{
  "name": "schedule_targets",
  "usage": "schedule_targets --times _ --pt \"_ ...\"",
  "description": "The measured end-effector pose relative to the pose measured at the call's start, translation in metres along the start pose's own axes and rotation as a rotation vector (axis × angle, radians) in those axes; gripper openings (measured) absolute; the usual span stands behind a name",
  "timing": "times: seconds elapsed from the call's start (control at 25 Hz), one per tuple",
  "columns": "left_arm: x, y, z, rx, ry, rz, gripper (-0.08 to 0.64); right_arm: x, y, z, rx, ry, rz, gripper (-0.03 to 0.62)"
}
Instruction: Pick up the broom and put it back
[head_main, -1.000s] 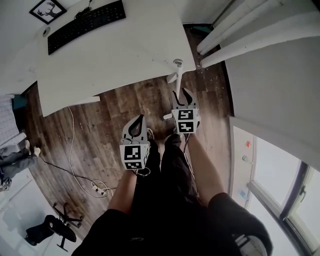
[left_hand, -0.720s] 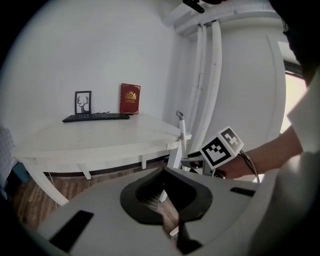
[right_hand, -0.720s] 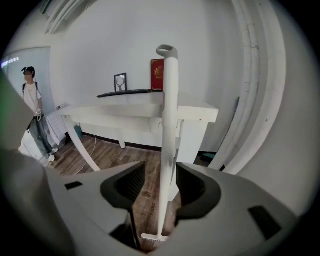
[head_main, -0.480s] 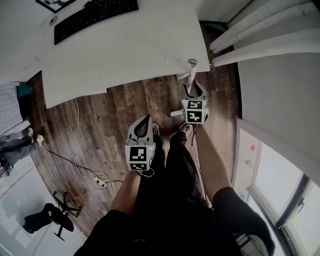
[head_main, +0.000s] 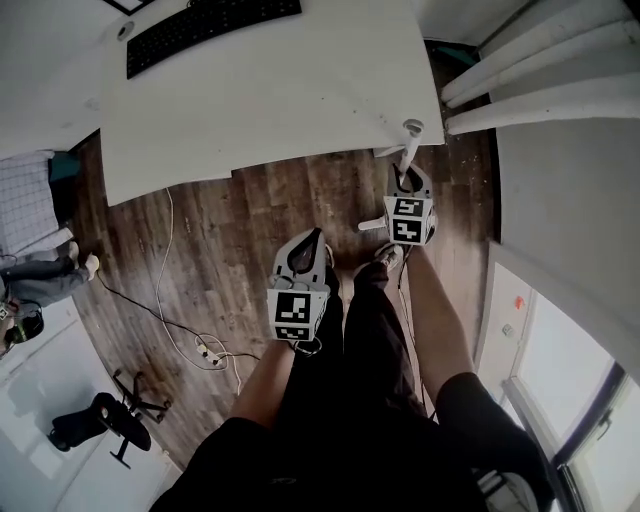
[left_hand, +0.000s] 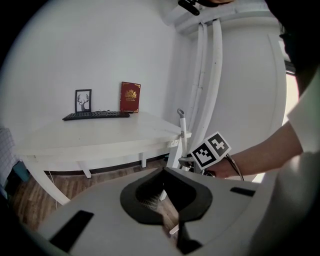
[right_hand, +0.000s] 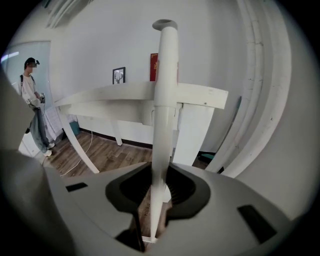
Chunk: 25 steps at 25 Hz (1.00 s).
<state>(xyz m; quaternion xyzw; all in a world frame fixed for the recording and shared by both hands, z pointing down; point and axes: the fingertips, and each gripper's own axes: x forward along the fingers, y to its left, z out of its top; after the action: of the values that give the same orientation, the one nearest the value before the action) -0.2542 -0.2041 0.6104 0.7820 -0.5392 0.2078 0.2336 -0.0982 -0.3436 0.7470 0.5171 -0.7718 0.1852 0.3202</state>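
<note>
A: Looking for the broom (right_hand: 163, 90) first. Where?

B: Propped at the corner of the bench (head_main: 300, 100). Stands nearly upright, with its long axis running from the floor (head_main: 230, 220) up past the bench edge. Ends in a rounded top end (head_main: 412, 127), poking just above the bench top.

A: And seen from the right gripper (head_main: 407, 188)?

B: Straight ahead, dead centre. Rises between the jaws, a little below that top end. Closing on the handle (head_main: 409, 152) right now, fingertips drawn in against both sides with no gap showing. Counts as a grasp on the broom.

A: Left gripper (head_main: 308, 248)?

B: Pinched together on nothing. Hangs lower and to the left in the head view, over the wooden floor. Well apart from the handle, looking across at it from the side.

A: So which hand for the lift?

B: The right, plainly: nearer, and round the handle. Judging from that, finish the squeeze and then raise along the axis, straight up. Keep the shaft off the bench edge on the way.

A: Any risk?

B: Probably a smooth, round shaft, taken high up with the heavier end below. Likely to slide through the pads or swing like a pendulum under a weak clamp. Brush end not made out in any view, so no telling how free it sits.
</note>
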Motion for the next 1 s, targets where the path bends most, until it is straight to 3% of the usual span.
schedule_targets --times 0.6,1.0 --pt "-0.009 -0.012 0.001 0.019 -0.019 -0.06 0.003 -0.045 0.01 -0.015 0.012 -0.025 -0.025 0.101" --pt "-0.026 -0.026 0.01 0.075 -0.056 -0.151 0.003 -0.107 0.008 -0.034 0.067 -0.057 -0.117 0.1"
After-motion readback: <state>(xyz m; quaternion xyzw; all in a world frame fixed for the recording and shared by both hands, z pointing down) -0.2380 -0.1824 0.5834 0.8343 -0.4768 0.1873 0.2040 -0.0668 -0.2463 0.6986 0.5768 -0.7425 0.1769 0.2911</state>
